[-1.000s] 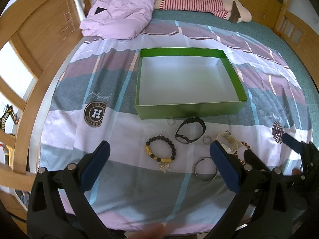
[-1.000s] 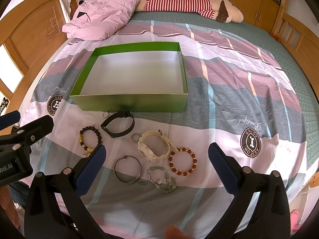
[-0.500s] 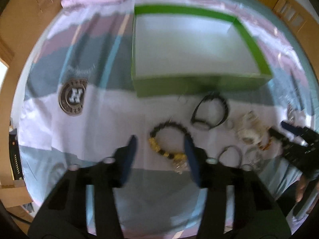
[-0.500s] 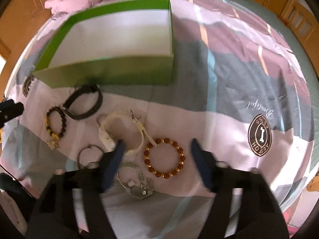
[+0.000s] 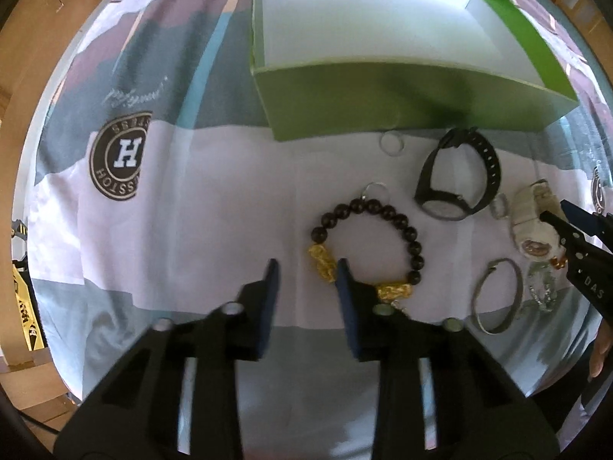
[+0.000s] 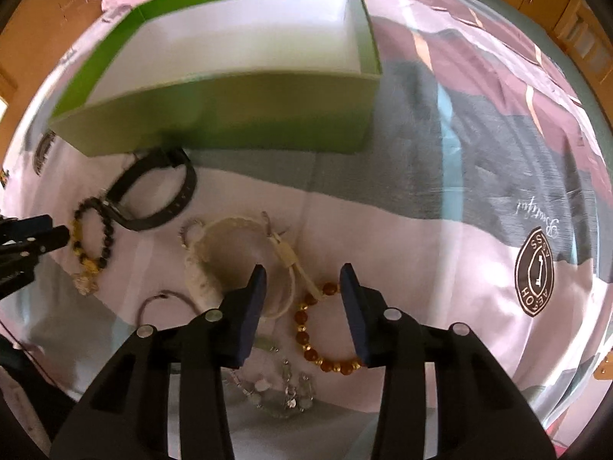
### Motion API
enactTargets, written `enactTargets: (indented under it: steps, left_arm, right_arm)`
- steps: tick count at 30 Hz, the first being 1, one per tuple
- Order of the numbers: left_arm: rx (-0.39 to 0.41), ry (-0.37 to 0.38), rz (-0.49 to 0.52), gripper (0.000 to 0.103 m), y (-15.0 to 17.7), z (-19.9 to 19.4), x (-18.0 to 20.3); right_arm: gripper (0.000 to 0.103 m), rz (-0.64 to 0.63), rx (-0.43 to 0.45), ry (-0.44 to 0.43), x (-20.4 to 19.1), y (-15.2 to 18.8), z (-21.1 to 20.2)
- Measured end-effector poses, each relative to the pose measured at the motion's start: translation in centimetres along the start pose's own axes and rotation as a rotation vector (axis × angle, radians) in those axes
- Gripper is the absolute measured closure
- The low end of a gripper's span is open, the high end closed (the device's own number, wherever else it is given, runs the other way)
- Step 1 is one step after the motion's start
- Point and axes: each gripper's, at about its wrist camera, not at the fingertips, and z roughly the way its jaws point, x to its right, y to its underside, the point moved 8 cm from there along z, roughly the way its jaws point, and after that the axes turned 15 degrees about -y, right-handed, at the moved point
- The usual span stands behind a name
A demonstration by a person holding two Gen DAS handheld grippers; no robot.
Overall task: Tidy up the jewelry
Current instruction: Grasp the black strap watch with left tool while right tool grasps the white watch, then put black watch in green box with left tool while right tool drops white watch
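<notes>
Jewelry — round glossy beads, gold charms — lies under two narrowing grippers [image 5: 306, 268] [image 6: 302, 272], neither gripping.

**What I can read on the bedsheet and my tools**

In my left wrist view, a round dark badge [image 5: 122, 159] printed on the bedsheet [image 5: 214, 199], left of centre, shows a big white "H", ringed by letters I read as "HOISSTON". A cursive word above it is too faint to make out. At the right edge, "DAS" stands on my right gripper [image 5: 592, 289]. In the right wrist view, another badge [image 6: 535, 273] reads "AEROH".
</notes>
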Motion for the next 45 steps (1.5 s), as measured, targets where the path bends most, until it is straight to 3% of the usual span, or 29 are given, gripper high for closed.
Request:
enactTargets:
  steps: [1, 3, 7, 12, 17, 24, 27, 30, 40, 43, 45]
  left_arm:
    - [-0.006, 0.014, -0.001, 0.09, 0.0, 0.2, 0.1]
    - [-0.002, 0.042, -0.008, 0.099, -0.1, 0.2, 0.0]
    - [0.039, 0.044, -0.018, 0.102, -0.6, -0.8, -0.5]
    - [0.099, 0.057, -0.039, 0.102, -0.7, -3.1, -1.2]
    - [0.114, 0.075, -0.034, 0.08, -1.3, -3.3, 0.7]
    - [0.166, 0.227, -0.043, 0.061, -3.9, -4.8, 5.5]
    - [0.183, 0.184, -0.037, 0.059, -5.0, -4.5, 7.0]
    - [0.145, 0.136, -0.008, 0.067, -5.2, -2.7, 8.0]
    - [0.114, 0.185, -0.027, 0.084, -5.4, -1.6, 8.8]
    - [0.104, 0.194, -0.049, 0.094, -5.1, -1.5, 8.4]
    - [0.1, 0.2, -0.052, 0.094, -4.9, -1.5, 8.3]
  right_arm:
    - [0.064, 0.002, 0.001, -0.003, 0.0, 0.0, 0.1]
    - [0.086, 0.011, -0.001, -0.013, 0.1, -0.2, 0.2]
    - [0.09, 0.04, 0.027, -0.089, 0.1, -0.2, -0.6]
    - [0.091, 0.027, 0.085, -0.054, 0.3, -1.1, -1.9]
    - [0.091, 0.074, 0.099, -0.07, 1.2, -0.9, -3.0]
    - [0.09, 0.095, 0.091, -0.074, 1.8, -0.6, -2.4]
    - [0.09, 0.077, 0.097, -0.064, 1.5, -0.5, -2.5]
    - [0.09, 0.051, 0.101, -0.047, 1.1, -0.6, -2.6]
    - [0.09, 0.034, 0.09, -0.023, 1.2, -0.7, -1.9]
    - [0.09, 0.046, 0.081, -0.032, 1.6, -0.5, -1.7]
    - [0.09, 0.068, 0.087, -0.061, 1.7, -0.5, -1.7]
